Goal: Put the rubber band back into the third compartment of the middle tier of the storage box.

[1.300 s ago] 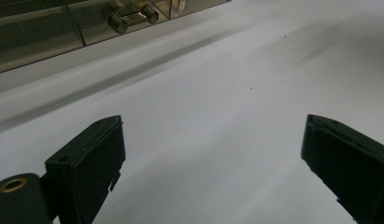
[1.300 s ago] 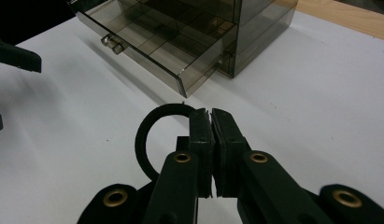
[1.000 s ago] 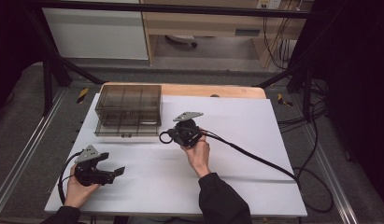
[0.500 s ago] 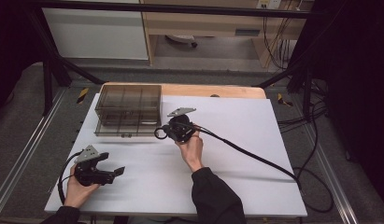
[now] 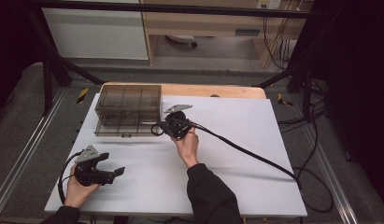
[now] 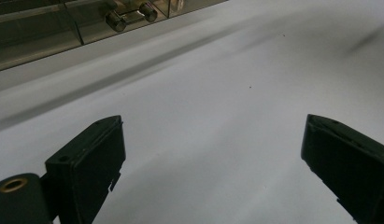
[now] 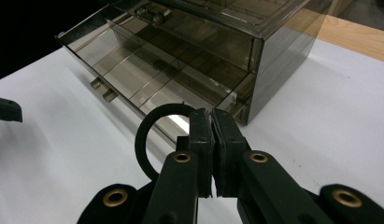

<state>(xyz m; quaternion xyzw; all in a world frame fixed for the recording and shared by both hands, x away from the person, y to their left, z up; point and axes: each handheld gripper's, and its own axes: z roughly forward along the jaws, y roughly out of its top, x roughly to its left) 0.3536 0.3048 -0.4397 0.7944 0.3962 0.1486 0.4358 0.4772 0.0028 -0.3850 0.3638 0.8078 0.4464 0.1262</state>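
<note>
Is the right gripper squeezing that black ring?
Touching. In the right gripper view the right gripper's jaws are pressed together on the black ring, which loops out to one side, in front of the open drawer.

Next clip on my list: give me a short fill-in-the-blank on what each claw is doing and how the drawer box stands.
1. The right claw is shut on a black ____.
2. The left claw stands ____ over the white table, with nothing between its jaws.
3. The lower drawer of the smoky plastic drawer box is pulled ____.

Missing words: ring; open; out
</note>
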